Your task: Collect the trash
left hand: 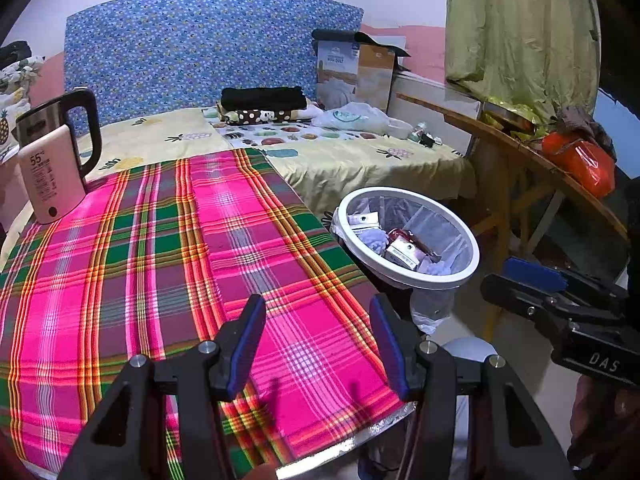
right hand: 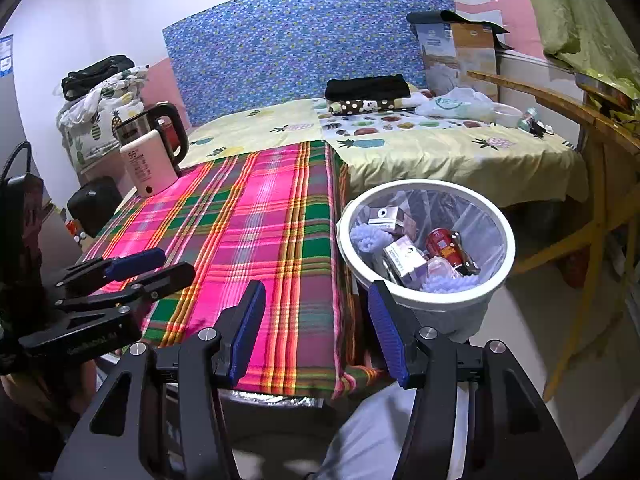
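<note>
Beside the right edge of the table stands the white trash bin (right hand: 426, 240), upright on the floor with its round mouth facing up. It holds small cartons (right hand: 404, 260), a red can (right hand: 446, 246) lying with its long axis running from far left to near right, and pale blue crumpled wads (right hand: 366, 236). The pink plaid tablecloth (left hand: 180, 260) covers the table, bare but for a pink kettle (left hand: 52, 160) at its far left corner. Beyond lies a bed (left hand: 340, 152) with folded clothes (left hand: 262, 104) and a plastic bag (left hand: 352, 118); a wooden table (left hand: 520, 148) stands to the far right. The left gripper (left hand: 318, 344) hovers over the cloth's near edge, fingers spread and empty. The right gripper (right hand: 316, 332) hangs near the bin's near rim, fingers likewise spread, grasping nothing.
</note>
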`<state>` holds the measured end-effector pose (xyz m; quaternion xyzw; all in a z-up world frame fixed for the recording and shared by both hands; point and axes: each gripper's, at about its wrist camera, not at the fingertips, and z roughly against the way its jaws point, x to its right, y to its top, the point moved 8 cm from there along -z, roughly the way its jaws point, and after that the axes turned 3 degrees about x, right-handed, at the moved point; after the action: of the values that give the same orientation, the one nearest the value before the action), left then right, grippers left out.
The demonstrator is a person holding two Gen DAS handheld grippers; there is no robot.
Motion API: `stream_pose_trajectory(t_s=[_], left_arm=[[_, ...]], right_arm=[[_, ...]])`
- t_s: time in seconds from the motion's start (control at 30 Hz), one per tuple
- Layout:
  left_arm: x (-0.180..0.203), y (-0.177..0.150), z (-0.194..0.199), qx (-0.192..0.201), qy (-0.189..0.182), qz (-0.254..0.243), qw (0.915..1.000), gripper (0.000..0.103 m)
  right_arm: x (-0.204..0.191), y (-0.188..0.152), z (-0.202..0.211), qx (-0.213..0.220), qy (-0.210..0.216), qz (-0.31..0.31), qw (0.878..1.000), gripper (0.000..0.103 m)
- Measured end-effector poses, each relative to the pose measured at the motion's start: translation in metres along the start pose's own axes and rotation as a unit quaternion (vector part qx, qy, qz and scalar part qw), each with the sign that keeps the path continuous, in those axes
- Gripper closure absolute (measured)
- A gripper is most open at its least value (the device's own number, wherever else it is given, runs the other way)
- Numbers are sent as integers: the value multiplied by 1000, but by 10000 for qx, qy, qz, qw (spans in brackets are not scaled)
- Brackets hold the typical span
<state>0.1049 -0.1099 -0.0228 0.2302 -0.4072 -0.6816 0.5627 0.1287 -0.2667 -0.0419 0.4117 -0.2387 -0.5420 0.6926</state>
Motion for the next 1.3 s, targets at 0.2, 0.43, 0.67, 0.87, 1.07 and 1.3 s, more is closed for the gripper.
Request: stream_pose_trajectory(t_s=[0.2, 0.43, 0.67, 0.87, 1.07, 1.3], left_arm=[[-1, -2, 4, 51, 98, -29, 9999, 47], [-1, -2, 6, 66, 120, -48, 9999, 47], [-1, -2, 7, 70, 141, -49, 9999, 47], [-1, -3, 7, 60, 146, -36, 9999, 47], [-4, -3, 7, 58, 177, -28, 9998, 47], [-4, -3, 7, 58, 173, -34, 9998, 47]], right_arm=[[-2, -4, 0, -40, 7, -7, 10000, 48], [-2, -4, 1, -23, -1, -2, 10000, 48], [-3, -4, 1, -17, -5, 3, 10000, 48], [-3, -4, 1, -34, -8, 11, 10000, 48], [-2, -4, 1, -35, -15, 12, 10000, 48], [-3, -4, 1, -39, -12, 17, 10000, 48]])
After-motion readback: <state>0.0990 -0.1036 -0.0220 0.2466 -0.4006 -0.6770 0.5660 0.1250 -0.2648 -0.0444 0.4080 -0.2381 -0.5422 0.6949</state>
